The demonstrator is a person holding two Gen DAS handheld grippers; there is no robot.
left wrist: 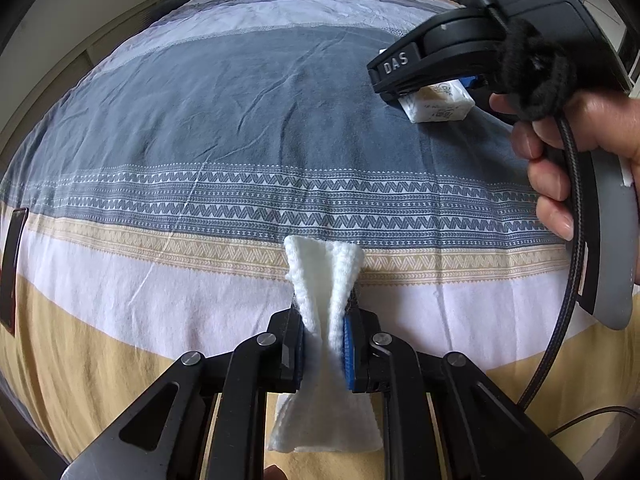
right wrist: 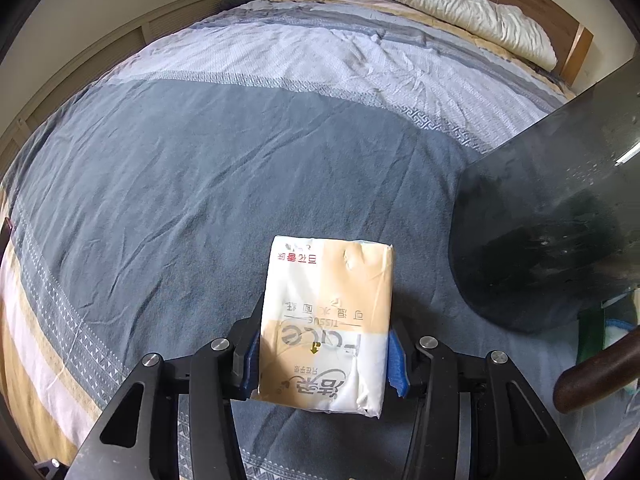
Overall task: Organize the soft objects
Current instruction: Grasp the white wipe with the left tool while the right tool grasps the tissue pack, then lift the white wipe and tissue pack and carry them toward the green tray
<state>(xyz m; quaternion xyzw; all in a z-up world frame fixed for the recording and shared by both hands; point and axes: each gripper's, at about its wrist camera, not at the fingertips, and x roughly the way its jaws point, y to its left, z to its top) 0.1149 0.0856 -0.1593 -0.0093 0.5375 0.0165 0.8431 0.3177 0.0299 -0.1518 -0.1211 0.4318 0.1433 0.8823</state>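
My left gripper (left wrist: 324, 354) is shut on a white folded cloth (left wrist: 326, 280), pinching it at the middle; the cloth flares out beyond and below the blue pads, over the striped bedspread (left wrist: 200, 128). My right gripper (right wrist: 323, 360) is shut on a white and tan tissue pack (right wrist: 326, 320), held above the grey band of the bedspread (right wrist: 200, 168). In the left wrist view the right gripper shows at the upper right with the tissue pack (left wrist: 438, 104) in its jaws, held by a hand (left wrist: 572, 152).
A cream pillow (right wrist: 440, 4) lies at the head of the bed by a wooden headboard (right wrist: 576, 48). A dark glass tabletop (right wrist: 560, 216) juts over the bed's right side, with a dark wooden bar (right wrist: 600, 372) below it. Cabinets line the left wall (right wrist: 160, 24).
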